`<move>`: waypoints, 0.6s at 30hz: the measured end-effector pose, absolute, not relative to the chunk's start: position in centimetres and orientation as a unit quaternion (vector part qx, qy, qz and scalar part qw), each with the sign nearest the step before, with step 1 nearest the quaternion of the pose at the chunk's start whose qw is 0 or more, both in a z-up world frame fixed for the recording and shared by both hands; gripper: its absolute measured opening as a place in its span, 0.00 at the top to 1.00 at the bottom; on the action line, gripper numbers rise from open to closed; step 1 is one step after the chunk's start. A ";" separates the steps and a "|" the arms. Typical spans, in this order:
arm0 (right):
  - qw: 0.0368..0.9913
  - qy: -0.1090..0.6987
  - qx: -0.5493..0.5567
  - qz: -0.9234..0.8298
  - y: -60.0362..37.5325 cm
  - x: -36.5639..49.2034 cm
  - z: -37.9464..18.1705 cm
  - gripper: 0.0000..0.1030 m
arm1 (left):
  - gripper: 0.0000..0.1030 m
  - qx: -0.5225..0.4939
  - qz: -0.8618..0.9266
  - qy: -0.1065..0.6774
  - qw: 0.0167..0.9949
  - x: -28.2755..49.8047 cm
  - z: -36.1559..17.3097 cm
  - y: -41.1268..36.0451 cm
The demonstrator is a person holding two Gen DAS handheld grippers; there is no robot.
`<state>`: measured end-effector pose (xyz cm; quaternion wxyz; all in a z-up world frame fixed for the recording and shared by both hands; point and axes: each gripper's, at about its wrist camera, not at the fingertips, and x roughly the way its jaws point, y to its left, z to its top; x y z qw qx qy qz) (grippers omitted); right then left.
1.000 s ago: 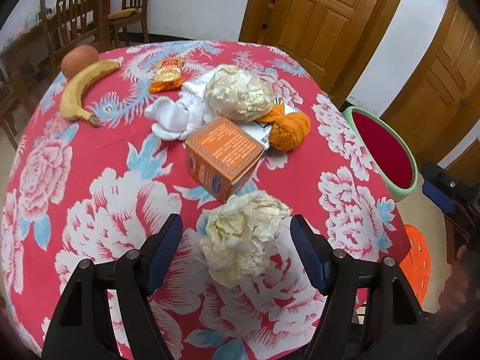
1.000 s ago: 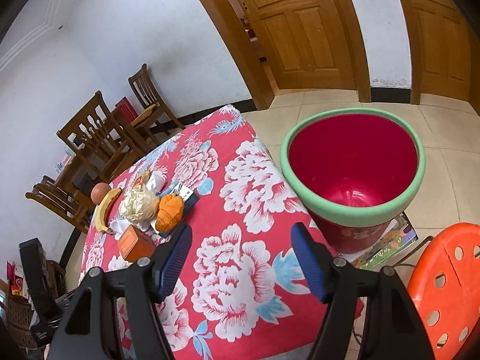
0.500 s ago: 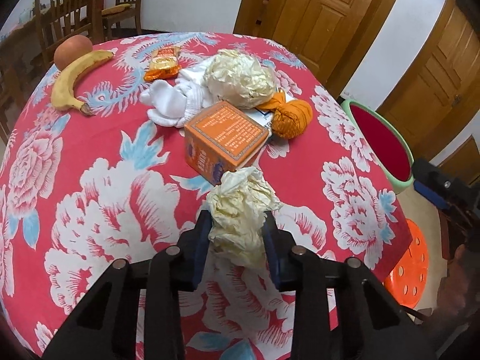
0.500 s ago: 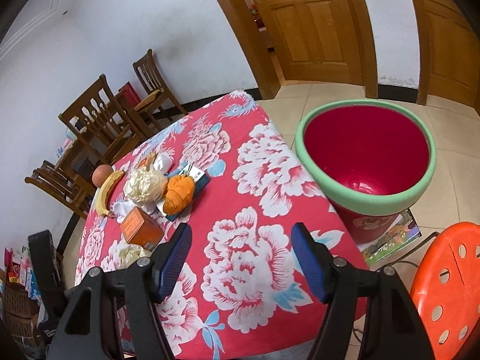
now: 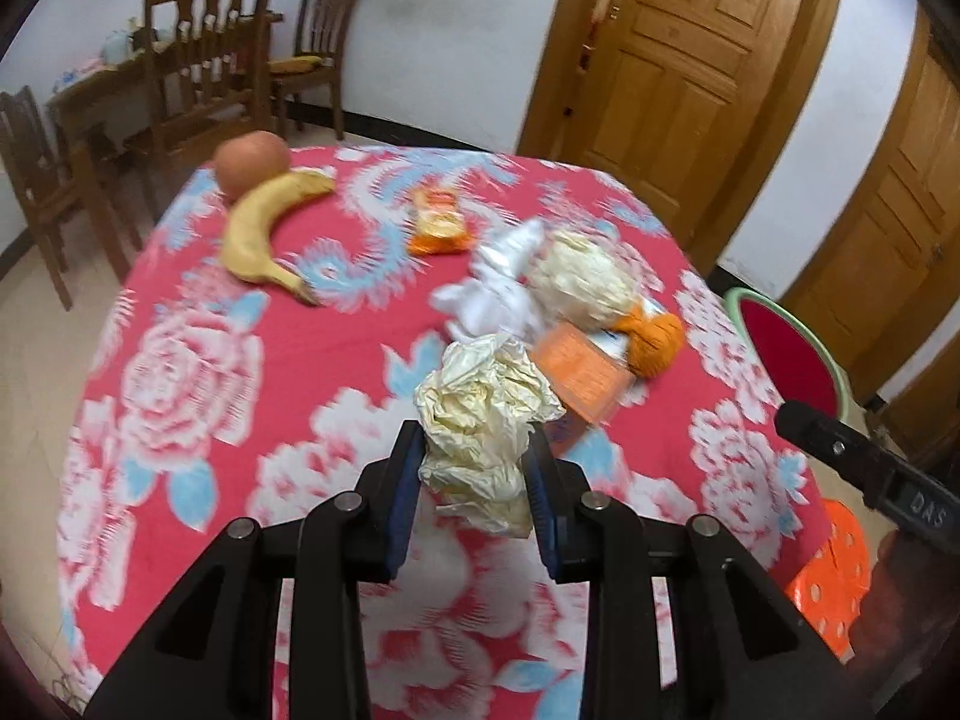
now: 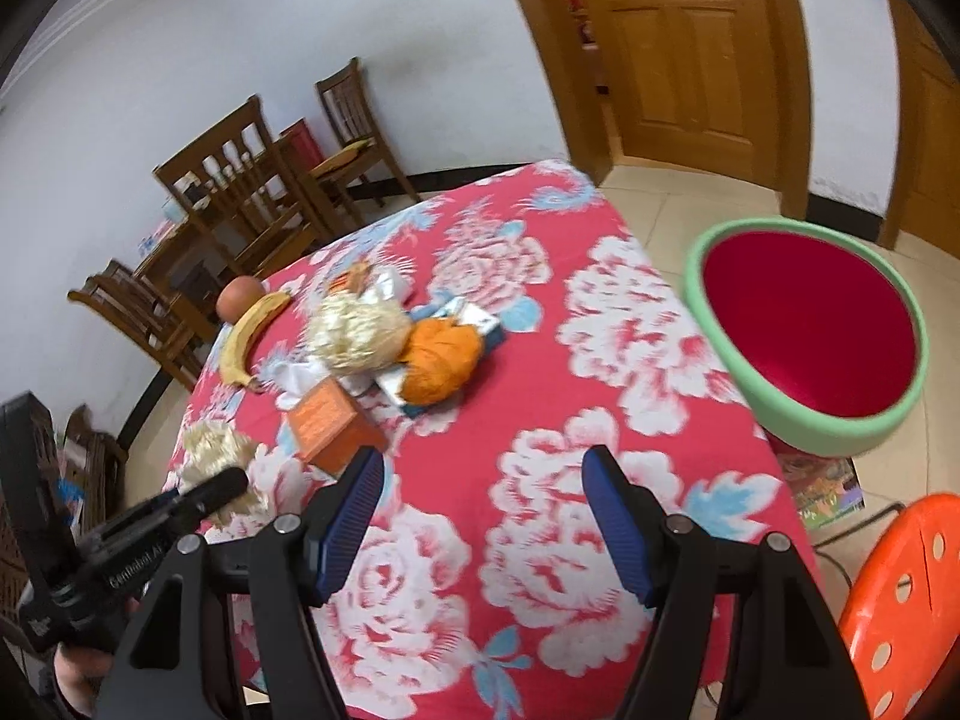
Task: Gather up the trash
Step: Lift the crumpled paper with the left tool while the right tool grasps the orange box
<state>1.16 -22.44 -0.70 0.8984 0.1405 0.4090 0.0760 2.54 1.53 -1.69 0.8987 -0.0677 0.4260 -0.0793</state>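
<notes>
Cream paper wad (image 5: 480, 414) | clamped in left tool (image 5: 474, 468), clear of bench (image 5: 300, 360), ready for bin (image 5: 792, 354) at right | right tool (image 6: 483, 504) apart, empty, over bench

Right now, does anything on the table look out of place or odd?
Nothing looks spilled or broken. The oddity is the mix: a banana and a round fruit lie on the same floral tablecloth as the crumpled paper, tissues and wrappers. The left gripper grips one cream paper wad.
</notes>
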 end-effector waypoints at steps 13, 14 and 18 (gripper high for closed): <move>0.890 0.433 0.049 0.137 -15.4 4.3 -1.9 0.29 | 0.68 -0.090 -0.029 0.434 0.896 4.1 -3.4 5.1; 0.889 0.433 0.042 0.141 -15.0 4.5 -2.1 0.29 | 0.68 -0.092 -0.026 0.434 0.896 4.1 -3.5 5.3; 0.886 0.440 0.025 0.146 -13.6 5.5 -2.8 0.28 | 0.68 -0.097 -0.023 0.437 0.894 4.5 -3.8 6.0</move>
